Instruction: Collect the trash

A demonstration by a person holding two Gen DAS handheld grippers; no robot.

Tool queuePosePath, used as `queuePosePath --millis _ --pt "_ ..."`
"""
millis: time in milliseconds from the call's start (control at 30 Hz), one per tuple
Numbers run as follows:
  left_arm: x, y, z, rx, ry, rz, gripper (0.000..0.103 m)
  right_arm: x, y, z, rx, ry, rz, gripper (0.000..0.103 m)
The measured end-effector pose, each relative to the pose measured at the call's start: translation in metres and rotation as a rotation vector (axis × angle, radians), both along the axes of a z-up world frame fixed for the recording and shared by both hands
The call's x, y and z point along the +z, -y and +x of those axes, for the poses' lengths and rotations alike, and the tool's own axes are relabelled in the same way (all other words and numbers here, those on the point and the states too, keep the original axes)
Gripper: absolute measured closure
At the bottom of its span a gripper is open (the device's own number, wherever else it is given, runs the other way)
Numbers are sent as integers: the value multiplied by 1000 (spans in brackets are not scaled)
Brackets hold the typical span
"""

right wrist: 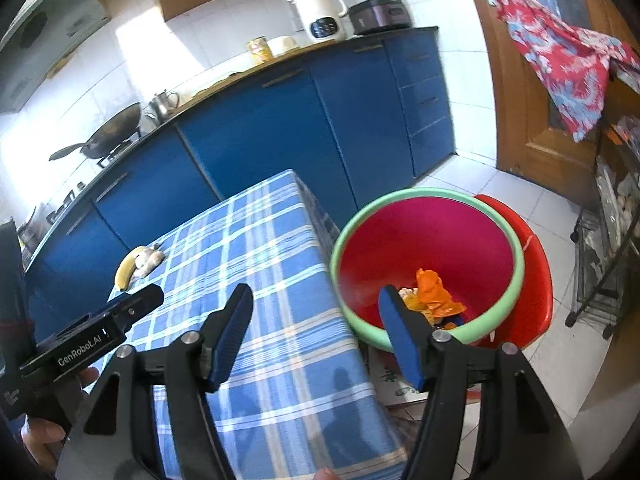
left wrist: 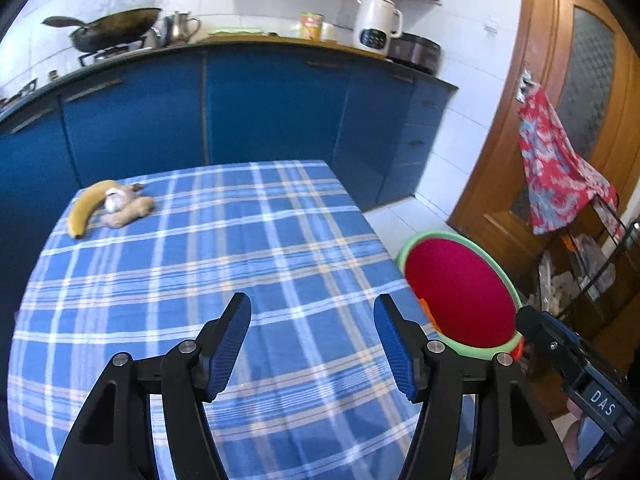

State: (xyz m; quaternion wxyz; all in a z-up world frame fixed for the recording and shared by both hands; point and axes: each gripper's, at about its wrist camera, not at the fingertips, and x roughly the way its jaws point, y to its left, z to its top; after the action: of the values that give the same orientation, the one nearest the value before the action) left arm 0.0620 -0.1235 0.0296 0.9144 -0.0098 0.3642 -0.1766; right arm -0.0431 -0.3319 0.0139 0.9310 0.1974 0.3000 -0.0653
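At the bottom of the left wrist view the left gripper [left wrist: 312,344] stood with its jaws apart and nothing between them, above the blue plaid tablecloth [left wrist: 208,280]. The right gripper [right wrist: 316,334] was likewise spread and empty, one finger over the cloth and the other over the rim of the bin [right wrist: 516,240]. Each tool's lower body was cut off by the frame edge, and only a dark slab of the other tool intruded at the side.

The red bin with its green rim sat just beside the table's right edge, low right of centre in both views. In it lay crumpled orange wrapper trash [right wrist: 434,294] (partly hidden behind the right finger, so what lay under it was hard to make out). A red stool [right wrist: 536,264] showed behind the bin, mostly covered by it.

Farther up the cloth, at left centre, a banana [left wrist: 86,208] lay curved, its long axis running from lower left to upper right, touching a knobbly ginger root [left wrist: 128,212] and a pale lump too blurred to name.

Beyond stood blue cabinets [left wrist: 272,108], a wok [left wrist: 116,26], a white kettle [left wrist: 376,26], white tiles and a wooden door [left wrist: 532,120] hung with a red floral cloth [left wrist: 556,176].
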Motion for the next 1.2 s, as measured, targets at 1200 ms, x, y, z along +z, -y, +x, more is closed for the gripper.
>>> queuePosePath --millis 1200 --pt "22 -93 -51 235 105 7 31 27 -92 -15 179 105 -108 24"
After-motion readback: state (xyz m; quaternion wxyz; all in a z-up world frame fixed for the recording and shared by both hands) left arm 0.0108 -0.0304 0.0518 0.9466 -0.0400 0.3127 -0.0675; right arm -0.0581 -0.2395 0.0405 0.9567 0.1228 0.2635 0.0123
